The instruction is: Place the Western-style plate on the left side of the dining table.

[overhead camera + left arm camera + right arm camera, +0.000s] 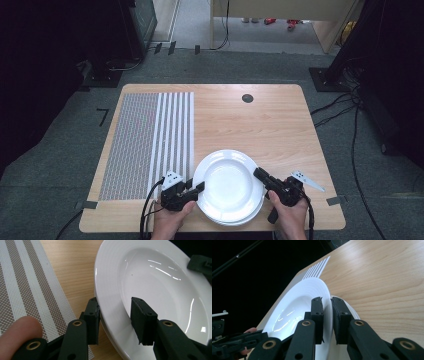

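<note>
A white deep plate lies on a second white plate near the table's front edge. My right gripper is shut on the upper plate's right rim, one jaw inside the plate and one outside. At the opposite rim, my left gripper stands open astride the edge. Its outer jaw is against the rim's underside and its inner jaw hangs over the plate's slope with a gap between them. A fingertip rests beside the left jaw.
A woven striped placemat covers the left part of the wooden table. A black grommet sits near the far edge. Cables and dark stands ring the table on the grey floor.
</note>
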`<act>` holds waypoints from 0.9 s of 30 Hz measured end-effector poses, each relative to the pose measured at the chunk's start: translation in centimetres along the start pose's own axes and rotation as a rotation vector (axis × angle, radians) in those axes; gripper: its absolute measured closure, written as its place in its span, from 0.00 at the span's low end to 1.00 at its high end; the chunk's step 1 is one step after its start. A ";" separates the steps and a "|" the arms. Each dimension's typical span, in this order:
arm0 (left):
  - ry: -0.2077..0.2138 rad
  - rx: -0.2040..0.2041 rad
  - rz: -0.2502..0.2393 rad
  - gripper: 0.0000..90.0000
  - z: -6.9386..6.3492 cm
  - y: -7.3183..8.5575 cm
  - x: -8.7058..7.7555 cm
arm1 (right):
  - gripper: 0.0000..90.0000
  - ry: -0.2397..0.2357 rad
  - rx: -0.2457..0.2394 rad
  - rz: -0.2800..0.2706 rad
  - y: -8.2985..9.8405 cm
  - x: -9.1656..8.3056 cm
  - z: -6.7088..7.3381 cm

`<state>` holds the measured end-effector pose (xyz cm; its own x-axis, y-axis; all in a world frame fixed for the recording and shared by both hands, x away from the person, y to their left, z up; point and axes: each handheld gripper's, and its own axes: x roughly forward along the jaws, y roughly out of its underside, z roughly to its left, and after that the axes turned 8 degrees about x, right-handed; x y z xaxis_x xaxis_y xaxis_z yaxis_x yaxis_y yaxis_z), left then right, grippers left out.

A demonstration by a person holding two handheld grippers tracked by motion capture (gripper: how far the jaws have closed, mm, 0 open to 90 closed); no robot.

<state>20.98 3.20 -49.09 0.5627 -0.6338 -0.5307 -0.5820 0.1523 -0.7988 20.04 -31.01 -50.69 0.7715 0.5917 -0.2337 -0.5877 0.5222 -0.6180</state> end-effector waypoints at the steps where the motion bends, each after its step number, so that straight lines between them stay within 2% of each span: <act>1: 0.013 -0.017 -0.004 0.69 0.1 0.0 0.0 | 0.91 0.006 0.001 0.002 0.0 0.0 0.0; 12: 0.015 -0.051 -0.018 0.73 0.4 -0.4 -0.2 | 0.92 -0.004 0.027 -0.009 0.0 -0.2 0.4; 16: 0.043 -0.075 -0.025 0.75 0.6 -0.7 -0.5 | 0.92 -0.003 0.029 -0.014 -0.1 -0.2 0.5; 21: 0.050 -0.076 -0.029 0.76 0.9 -1.3 -0.9 | 0.91 -0.015 0.047 -0.020 -0.2 -0.1 0.7; 27: 0.046 -0.086 -0.044 0.77 1.5 -1.8 -1.5 | 0.91 -0.025 0.039 -0.018 -0.4 0.4 1.4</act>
<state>22.06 5.05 -47.31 0.5625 -0.6728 -0.4806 -0.6068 0.0590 -0.7927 20.21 -30.12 -49.52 0.7760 0.5968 -0.2041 -0.5832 0.5558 -0.5924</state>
